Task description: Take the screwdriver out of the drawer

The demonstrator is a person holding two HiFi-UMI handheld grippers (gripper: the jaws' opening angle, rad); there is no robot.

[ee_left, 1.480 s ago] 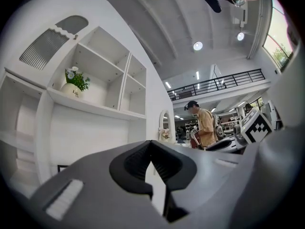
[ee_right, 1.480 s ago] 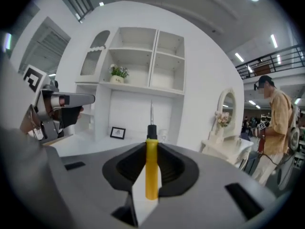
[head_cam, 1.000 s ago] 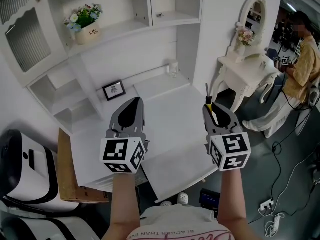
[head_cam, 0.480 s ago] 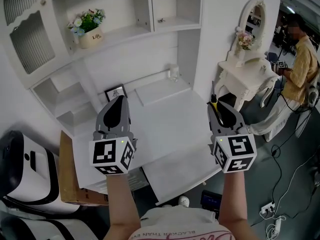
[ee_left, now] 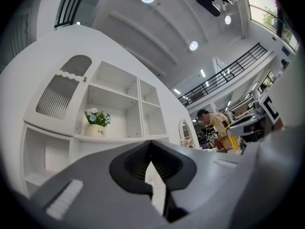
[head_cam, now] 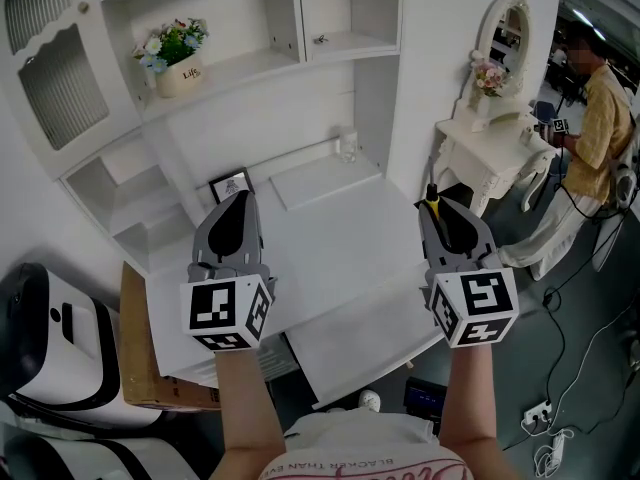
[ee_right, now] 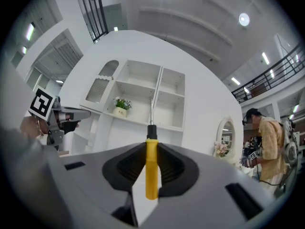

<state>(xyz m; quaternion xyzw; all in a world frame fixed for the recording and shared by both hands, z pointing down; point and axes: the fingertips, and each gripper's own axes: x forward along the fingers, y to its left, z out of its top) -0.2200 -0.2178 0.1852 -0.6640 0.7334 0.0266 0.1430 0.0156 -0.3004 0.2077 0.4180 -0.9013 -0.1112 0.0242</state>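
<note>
My right gripper [head_cam: 441, 211] [ee_right: 151, 146] is shut on the screwdriver [ee_right: 151, 171], pinching its yellow handle between the jaws. The black collar and metal shaft [ee_right: 152, 109] stick out past the tips, pointing at the shelf unit. In the head view only the handle's end [head_cam: 432, 203] shows above the jaws. My left gripper [head_cam: 239, 199] [ee_left: 151, 143] hovers over the left half of the white desk [head_cam: 330, 238], its jaws closed tip to tip with nothing between them. A white pulled-out panel, perhaps the drawer [head_cam: 350, 348], juts from the desk's front edge below both grippers.
A flower pot [head_cam: 178, 66] stands on the upper shelf, a small framed picture [head_cam: 231, 182] and a glass [head_cam: 347, 145] at the desk's back. A white dressing table with mirror [head_cam: 497, 133] and a person in yellow [head_cam: 600, 128] are on the right. A cardboard box [head_cam: 140, 353] lies left.
Both grippers have risen slightly. The left one has shifted to the left. The screwdriver stays gripped in the right one.
</note>
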